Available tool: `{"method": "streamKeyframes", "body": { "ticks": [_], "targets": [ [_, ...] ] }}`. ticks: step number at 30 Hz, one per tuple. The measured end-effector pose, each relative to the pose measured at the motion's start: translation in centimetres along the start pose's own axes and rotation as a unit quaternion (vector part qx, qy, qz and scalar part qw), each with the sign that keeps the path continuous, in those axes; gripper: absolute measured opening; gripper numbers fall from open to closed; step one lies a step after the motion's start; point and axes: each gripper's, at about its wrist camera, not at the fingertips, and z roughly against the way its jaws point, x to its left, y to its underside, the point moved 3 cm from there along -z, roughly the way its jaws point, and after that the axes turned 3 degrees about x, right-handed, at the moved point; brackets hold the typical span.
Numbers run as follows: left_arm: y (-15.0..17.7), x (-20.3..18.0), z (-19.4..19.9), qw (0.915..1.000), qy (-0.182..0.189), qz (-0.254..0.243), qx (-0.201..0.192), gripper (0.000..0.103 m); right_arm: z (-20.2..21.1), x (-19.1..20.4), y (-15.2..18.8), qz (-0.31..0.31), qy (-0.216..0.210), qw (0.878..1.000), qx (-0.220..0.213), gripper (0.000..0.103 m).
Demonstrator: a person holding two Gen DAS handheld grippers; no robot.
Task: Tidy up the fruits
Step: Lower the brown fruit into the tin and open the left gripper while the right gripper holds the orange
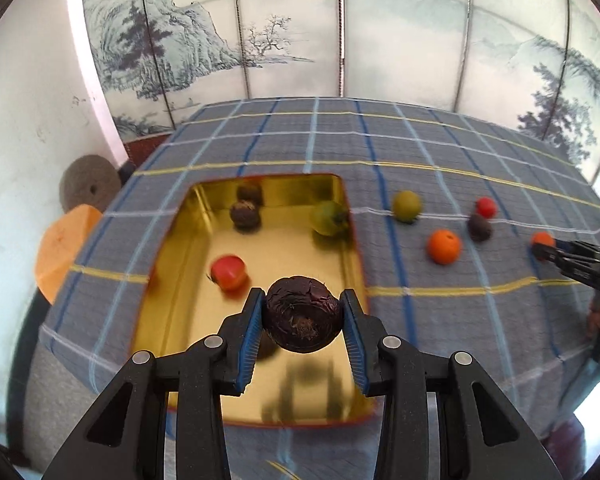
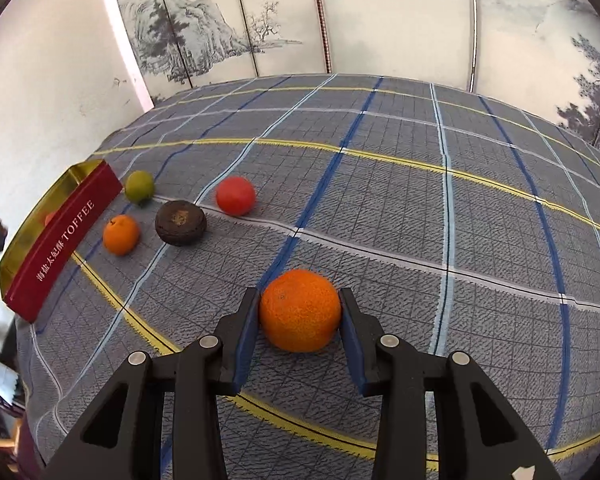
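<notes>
3 fruits are already sitting in the gold tin; 4 are waiting on the tabletop. Your left gripper is clamping a dark wrinkled fruit above the tin, your right gripper is closing around an orange on the cloth.

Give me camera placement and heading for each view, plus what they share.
Left wrist: on the left gripper, above the gold tin, looking down and across the table; its fingers pinch a dark fruit; the right gripper shows far right.
Right wrist: on the right gripper, low over the plaid cloth, facing the folding screen; fingers flank an orange.
Shared: tin, green fruit, cloth, screen.
</notes>
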Motion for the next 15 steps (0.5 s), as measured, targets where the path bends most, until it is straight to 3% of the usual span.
{"method": "streamKeyframes", "body": {
  "ticks": [15],
  "targets": [
    [-5.3,3.8,-7.4,0.9967,-0.077,-0.006,0.028,0.040,-0.2,-0.2,0.1,-0.015,-0.013,1.000,0.005,0.036]
  ]
}}
